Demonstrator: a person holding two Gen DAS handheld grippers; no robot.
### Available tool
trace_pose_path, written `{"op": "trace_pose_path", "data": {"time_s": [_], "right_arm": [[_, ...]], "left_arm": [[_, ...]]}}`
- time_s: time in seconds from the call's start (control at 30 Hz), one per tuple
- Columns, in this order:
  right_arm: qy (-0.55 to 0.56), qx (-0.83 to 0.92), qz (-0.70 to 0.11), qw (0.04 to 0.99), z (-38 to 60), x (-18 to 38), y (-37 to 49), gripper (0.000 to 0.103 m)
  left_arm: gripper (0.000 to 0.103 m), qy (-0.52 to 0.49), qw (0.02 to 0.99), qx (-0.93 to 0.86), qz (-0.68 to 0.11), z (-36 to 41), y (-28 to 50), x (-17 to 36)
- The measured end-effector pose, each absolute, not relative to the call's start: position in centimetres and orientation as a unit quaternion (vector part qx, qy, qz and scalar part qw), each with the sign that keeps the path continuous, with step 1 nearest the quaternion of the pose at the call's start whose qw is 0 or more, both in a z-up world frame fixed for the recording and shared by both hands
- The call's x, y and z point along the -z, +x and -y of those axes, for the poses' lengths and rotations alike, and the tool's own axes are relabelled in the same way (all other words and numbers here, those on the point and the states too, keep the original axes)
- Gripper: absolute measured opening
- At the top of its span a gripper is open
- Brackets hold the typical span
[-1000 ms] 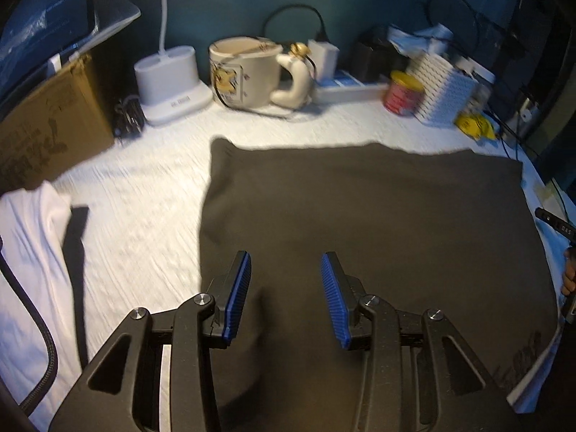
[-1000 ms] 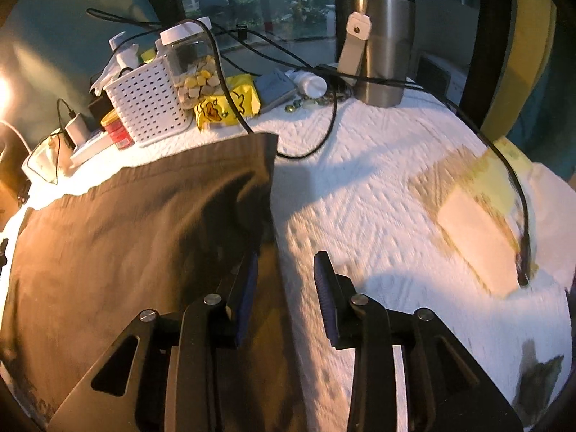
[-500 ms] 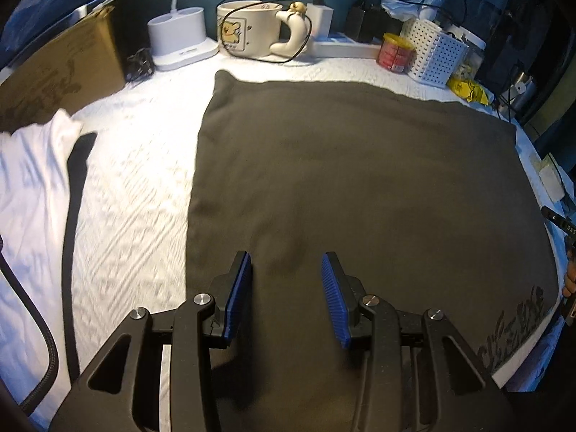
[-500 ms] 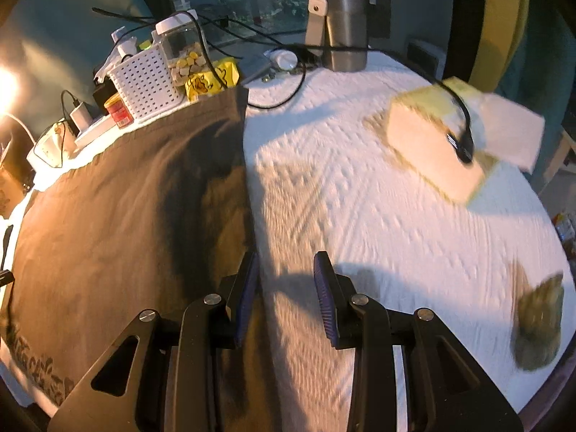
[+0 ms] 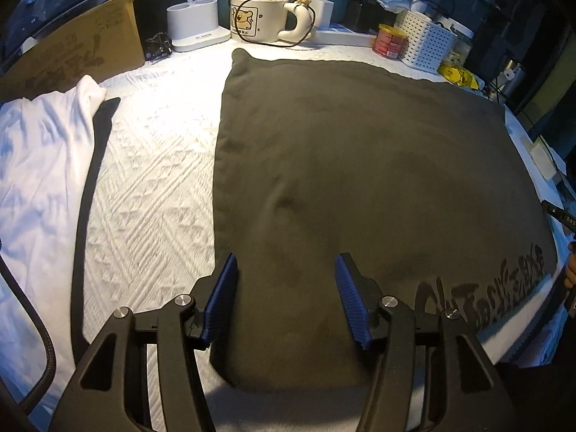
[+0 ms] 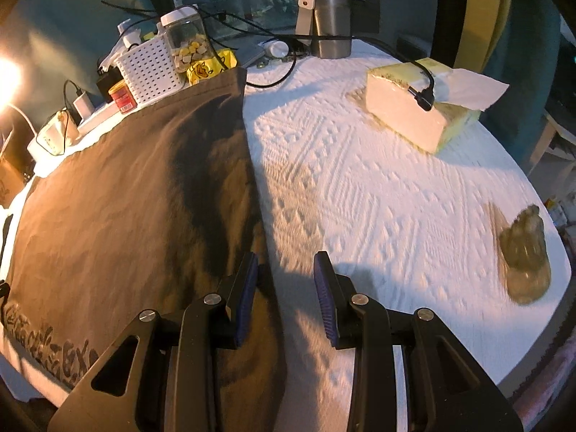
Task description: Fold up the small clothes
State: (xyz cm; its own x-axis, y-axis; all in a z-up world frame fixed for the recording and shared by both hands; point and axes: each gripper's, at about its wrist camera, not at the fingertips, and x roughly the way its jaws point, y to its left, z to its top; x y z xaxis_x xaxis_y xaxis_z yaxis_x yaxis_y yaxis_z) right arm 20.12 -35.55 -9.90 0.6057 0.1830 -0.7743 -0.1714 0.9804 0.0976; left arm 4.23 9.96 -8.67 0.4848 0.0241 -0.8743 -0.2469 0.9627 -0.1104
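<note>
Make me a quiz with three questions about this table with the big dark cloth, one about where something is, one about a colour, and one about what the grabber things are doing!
1. Where does the white perforated plastic basket stand?
A. Beyond the far edge of the dark grey-brown garment
B. On top of the garment
C. On the tissue box

2. What colour are the ribbed pads of the left gripper?
A. Red
B. Blue
C. Green

3. What is the right gripper doing?
A. Clamping the steel tumbler
B. Pinching a tissue
C. Open, holding nothing, over the garment's right edge

Answers:
1 A: the basket sits among the clutter behind the garment's far edge.
2 B: both pads show dark blue against the black fingers.
3 C: there is a gap between its pads, with only the garment's edge and the white textured tablecloth below.
</note>
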Motion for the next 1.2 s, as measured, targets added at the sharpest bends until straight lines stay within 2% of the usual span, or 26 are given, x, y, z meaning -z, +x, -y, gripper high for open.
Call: {"op": "trace_pose_path", "data": {"time_s": [0.33,0.43,0.5,0.57,0.63,0.67,0.73,0.8,0.9,1.03,1.13,1.2], "right_arm": [[0.0,-0.083,-0.431,0.898,35.0,9.7,16.9,0.035],[0.006,-0.084,-0.429,0.9,35.0,9.6,15.8,0.035],[0.004,-0.083,-0.428,0.9,34.9,9.7,15.2,0.035],[0.003,-0.088,-0.429,0.899,34.7,10.1,14.6,0.035],[-0.009,-0.083,-0.425,0.902,34.4,10.4,14.0,0.034],[-0.026,-0.075,-0.418,0.905,34.1,10.4,13.4,0.034],[-0.042,-0.071,-0.412,0.907,33.6,10.6,12.7,0.034],[-0.049,-0.07,-0.406,0.91,33.4,10.7,12.1,0.033],[-0.067,-0.065,-0.398,0.913,32.8,10.9,11.5,0.028],[-0.047,-0.064,-0.408,0.91,33.1,10.8,11.0,0.029],[-0.012,-0.058,-0.414,0.908,34.2,10.6,10.3,0.044],[0.011,-0.057,-0.417,0.907,34.8,10.6,9.6,0.051]], "left_arm": [[0.057,-0.105,0.857,-0.04,-0.503,-9.3,2.8,8.9],[0.068,-0.106,0.856,-0.044,-0.504,-9.6,2.4,9.1],[0.081,-0.107,0.857,-0.044,-0.502,-9.7,2.2,9.4],[0.088,-0.064,0.865,-0.025,-0.497,-8.5,2.3,9.8],[0.088,-0.025,0.866,-0.025,-0.498,-7.5,2.3,10.0],[0.085,-0.032,0.866,-0.027,-0.498,-7.7,2.2,9.9],[0.07,-0.035,0.87,-0.033,-0.492,-8.0,1.9,9.5],[0.042,-0.047,0.872,-0.029,-0.487,-8.2,1.4,9.3],[0.023,-0.041,0.873,-0.018,-0.485,-7.5,0.6,9.2],[0.023,-0.051,0.87,-0.019,-0.491,-7.6,0.2,9.0],[0.024,-0.074,0.875,-0.018,-0.478,-8.2,-0.2,8.2],[0.037,-0.072,0.88,-0.023,-0.469,-8.4,-0.3,7.5]]}}
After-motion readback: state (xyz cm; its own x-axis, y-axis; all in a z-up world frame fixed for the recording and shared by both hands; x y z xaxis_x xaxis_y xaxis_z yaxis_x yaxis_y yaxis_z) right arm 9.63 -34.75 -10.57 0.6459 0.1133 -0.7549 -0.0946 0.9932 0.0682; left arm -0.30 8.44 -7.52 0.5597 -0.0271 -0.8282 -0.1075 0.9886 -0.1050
